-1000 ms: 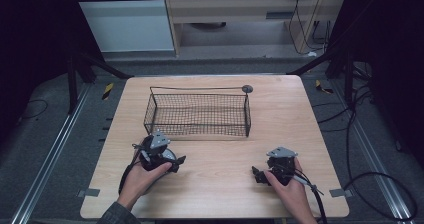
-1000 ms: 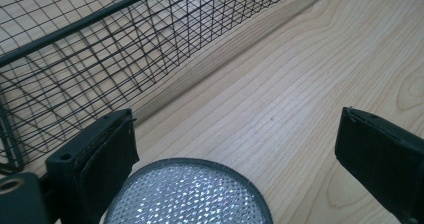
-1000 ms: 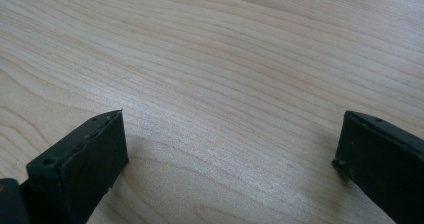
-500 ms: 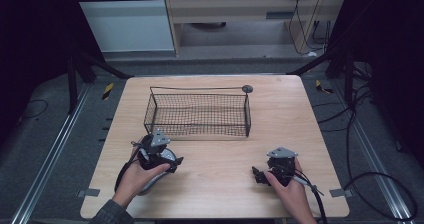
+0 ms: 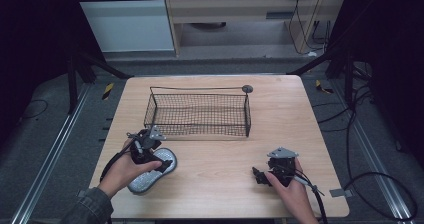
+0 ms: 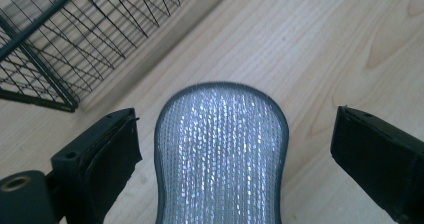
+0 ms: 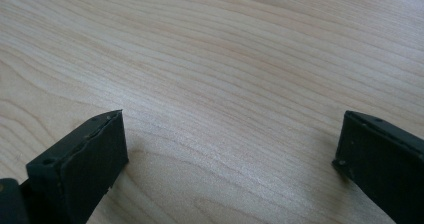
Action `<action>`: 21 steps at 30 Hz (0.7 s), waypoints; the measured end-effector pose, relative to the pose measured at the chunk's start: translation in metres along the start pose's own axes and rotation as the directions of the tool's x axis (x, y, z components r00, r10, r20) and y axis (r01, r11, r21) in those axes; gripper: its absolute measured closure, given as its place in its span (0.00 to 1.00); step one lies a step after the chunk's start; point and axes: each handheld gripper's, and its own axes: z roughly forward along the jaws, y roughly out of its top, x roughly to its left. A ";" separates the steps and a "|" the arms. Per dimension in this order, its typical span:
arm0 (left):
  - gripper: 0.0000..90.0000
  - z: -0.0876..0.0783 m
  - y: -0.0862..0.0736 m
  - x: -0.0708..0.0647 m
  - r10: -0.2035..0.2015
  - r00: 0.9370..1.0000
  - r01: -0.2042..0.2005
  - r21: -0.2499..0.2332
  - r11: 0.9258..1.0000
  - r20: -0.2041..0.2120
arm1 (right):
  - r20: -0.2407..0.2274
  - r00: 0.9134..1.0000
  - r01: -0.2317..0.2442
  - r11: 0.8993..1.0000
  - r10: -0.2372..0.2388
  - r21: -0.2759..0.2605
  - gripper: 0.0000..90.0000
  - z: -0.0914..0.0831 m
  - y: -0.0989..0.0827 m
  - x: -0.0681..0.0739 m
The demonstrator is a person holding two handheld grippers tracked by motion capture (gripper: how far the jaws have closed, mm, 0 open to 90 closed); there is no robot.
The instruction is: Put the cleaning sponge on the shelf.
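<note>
High view: wooden table [image 5: 300,114] with a black wire basket [image 5: 198,114] sitting toward 12 o'clock of the table centre, long side across, upright. A small dark round knob [image 5: 247,88] sits at the basket's far right corner, can't tell if it touches the rim. Left gripper [image 5: 161,163] at about 8 o'clock of the table centre, held in the left hand [image 5: 122,169], just in front of the basket's near left corner but apart from it. Under and ahead of it lies a silvery oval sponge [image 5: 151,170] with a grey edge, flat on the table, pointing from 7 toward 1 o'clock. Right gripper [image 5: 259,176] at about 4 o'clock of the centre, held in the right hand [image 5: 292,190], its cable [image 5: 317,200] trailing off toward 5 o'clock; well apart from the basket and the sponge. Left gripper view: jaws spread wide, sponge [image 6: 222,154] lying between them, gap on both sides, touching neither. Sponge top is sparkly mesh, rounded end at 12 o'clock. Basket [image 6: 70,39] corner at 10 o'clock, near the left jaw, not touching. Bare table [image 6: 350,44] wood at 1 to 3 o'clock. Right gripper view: jaws spread wide, holding nothing, bare table [image 7: 225,74] between them and beyond, both jaw tips low to the wood; can't tell if they touch it.
</note>
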 end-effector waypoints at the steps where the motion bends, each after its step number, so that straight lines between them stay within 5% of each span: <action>1: 0.06 -0.001 0.000 0.000 0.000 1.000 0.000 0.010 1.000 0.001 | -0.005 1.000 0.001 1.000 -0.001 0.002 0.00 -0.001 0.000 0.000; 21: 0.05 0.005 -0.007 0.007 0.063 0.997 -0.069 0.147 0.987 0.045 | -0.004 1.000 -0.006 1.000 0.006 0.002 0.00 -0.001 -0.001 0.000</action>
